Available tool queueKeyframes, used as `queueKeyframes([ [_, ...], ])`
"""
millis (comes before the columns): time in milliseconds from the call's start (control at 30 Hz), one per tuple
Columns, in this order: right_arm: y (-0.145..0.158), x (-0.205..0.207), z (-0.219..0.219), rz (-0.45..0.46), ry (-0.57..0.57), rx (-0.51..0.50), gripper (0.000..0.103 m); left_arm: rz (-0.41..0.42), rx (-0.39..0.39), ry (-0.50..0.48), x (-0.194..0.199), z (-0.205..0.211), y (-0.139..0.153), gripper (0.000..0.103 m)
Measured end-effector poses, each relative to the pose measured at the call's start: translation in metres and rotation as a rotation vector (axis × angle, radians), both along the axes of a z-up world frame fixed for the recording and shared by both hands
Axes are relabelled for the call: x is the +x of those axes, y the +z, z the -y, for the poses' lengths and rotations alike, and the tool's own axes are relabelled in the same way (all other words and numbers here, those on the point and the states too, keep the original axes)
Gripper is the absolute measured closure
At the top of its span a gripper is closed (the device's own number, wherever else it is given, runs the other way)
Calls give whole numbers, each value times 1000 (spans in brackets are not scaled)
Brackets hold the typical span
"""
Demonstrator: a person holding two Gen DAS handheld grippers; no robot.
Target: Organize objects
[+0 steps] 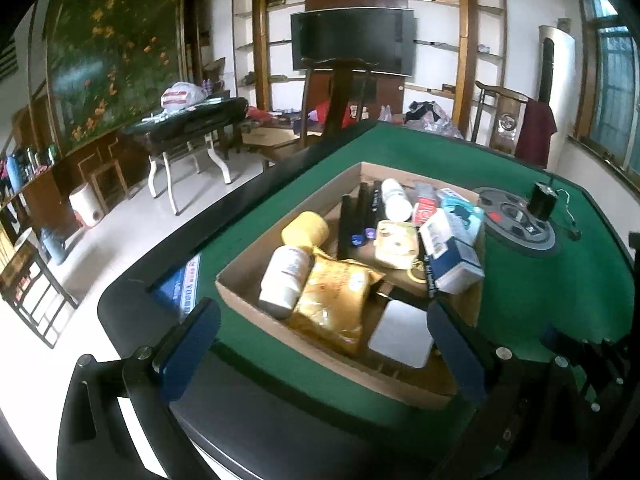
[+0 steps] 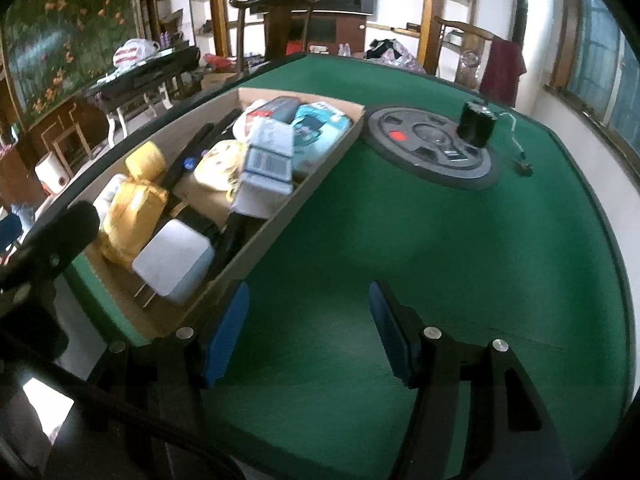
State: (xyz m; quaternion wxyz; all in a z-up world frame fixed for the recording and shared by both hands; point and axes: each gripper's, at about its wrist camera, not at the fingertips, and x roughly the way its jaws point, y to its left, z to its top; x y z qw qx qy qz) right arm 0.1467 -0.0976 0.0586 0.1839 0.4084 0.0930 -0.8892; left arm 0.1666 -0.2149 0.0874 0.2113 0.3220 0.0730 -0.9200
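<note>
1. Cardboard box (image 1: pixel 256 300) on green table (image 2: pixel 400 240), left of round centre panel (image 2: pixel 432 148); packed with white charger (image 1: pixel 400 334), yellow pouch (image 1: pixel 340 300), white bottle (image 1: pixel 284 280), yellow roll (image 1: pixel 305 230), black markers (image 1: pixel 356 216), blue-white carton (image 1: pixel 452 252).
2. Left gripper (image 1: pixel 324 344): fingers spread wide, nothing between them, hovering at near end of box over pouch and charger.
3. Right gripper (image 2: pixel 308 332): fingers apart, empty, over bare felt just right of box's near corner.
4. Black cylinder (image 2: pixel 476 124) with thin cable on far side of panel, outside box; judged the only loose item left.
5. Risks: carton perched tilted on pile, likely to topple if nudged; left finger could catch box wall and drag it; cable may snag when cylinder lifted.
</note>
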Motion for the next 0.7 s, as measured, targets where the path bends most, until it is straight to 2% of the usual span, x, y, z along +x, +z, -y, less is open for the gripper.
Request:
queueKeyframes([
  [267, 1, 12, 20, -65, -3, 103, 41, 2, 53, 3, 4, 24, -8, 2],
  [500, 12, 18, 19, -122, -37, 112, 41, -8, 54, 15, 9, 34, -8, 2],
  [600, 12, 19, 19, -115, -29, 111, 36, -2, 42, 38, 10, 36, -8, 2],
  [700, 11, 18, 17, -106, -25, 105, 36, 11, 48, 48, 9, 35, -8, 2],
])
